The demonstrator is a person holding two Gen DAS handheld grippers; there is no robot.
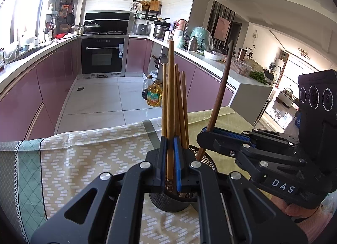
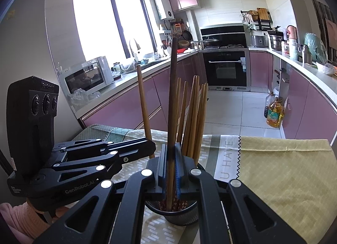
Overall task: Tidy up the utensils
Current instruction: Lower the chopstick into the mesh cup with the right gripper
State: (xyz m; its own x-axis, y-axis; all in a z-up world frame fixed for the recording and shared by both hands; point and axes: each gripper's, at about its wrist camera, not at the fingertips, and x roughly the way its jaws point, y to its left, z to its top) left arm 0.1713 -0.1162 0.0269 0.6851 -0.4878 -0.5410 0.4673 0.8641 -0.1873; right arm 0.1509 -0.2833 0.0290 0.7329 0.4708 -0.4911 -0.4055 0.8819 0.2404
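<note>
On my left, the left gripper [image 1: 170, 159] was closed around one light bamboo chopstick [image 1: 170, 96], holding it upright with its patterned lower end inside the holder. Just right of it, the black mesh holder [image 1: 168, 204] stood on the patterned tablecloth [image 1: 84, 159] and held a bundle of bamboo chopsticks [image 1: 181, 105] fanning upward. Farther right, my right gripper [image 2: 171, 166] was clamped on a darker brown chopstick [image 2: 173, 96], which leaned slightly and whose lower end also sat in the holder [image 2: 181, 215]. Both grippers crowded the holder's rim from either side, so I had little room there. To the right, a plain yellow cloth [image 2: 284, 170] covered the table up to its far edge. Past that edge the tiled kitchen floor [image 1: 101, 101] lay open between the pink cabinets [image 1: 31, 96], with oil bottles [image 2: 273, 113] standing by the right cabinets.
</note>
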